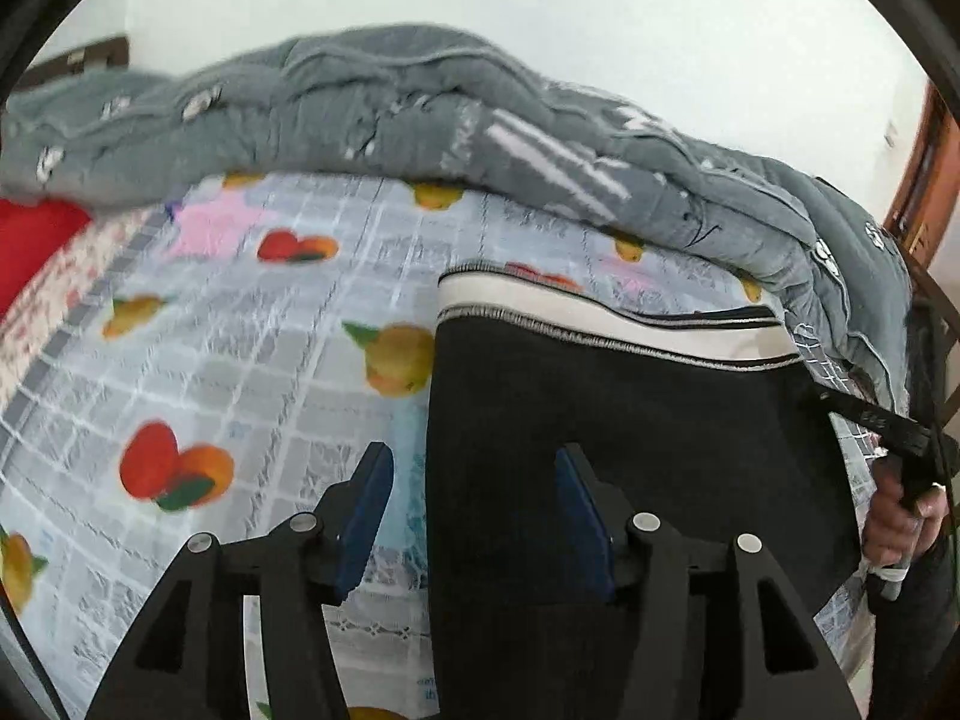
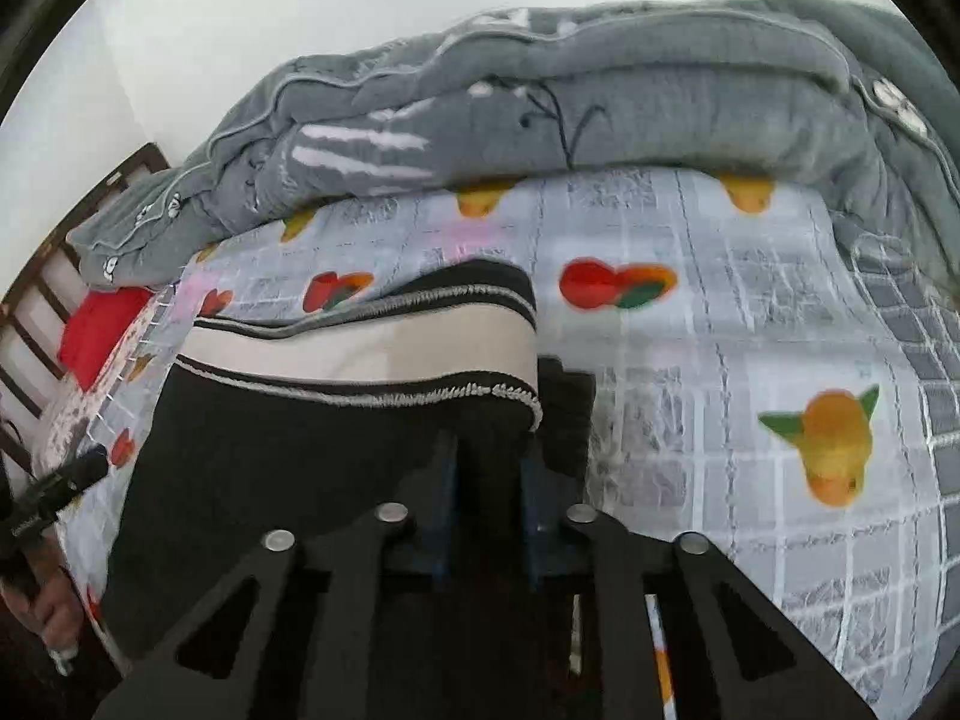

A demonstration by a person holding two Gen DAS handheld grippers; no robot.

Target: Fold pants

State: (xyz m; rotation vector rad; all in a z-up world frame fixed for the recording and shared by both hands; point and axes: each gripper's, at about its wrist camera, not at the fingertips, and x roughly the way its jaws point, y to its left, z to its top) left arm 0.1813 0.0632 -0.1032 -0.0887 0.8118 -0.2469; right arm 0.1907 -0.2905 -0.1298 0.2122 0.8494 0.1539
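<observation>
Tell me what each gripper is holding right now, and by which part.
The right gripper is shut on the black pants, pinching the side edge just below the striped waistband. The left gripper is open and holds nothing.

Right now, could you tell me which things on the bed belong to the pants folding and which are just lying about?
Part of the job:
black pants
left gripper, open
right gripper, shut on the pants

Just lying about:
grey quilt
red cushion
fruit-print bedsheet, merely the work surface
</observation>
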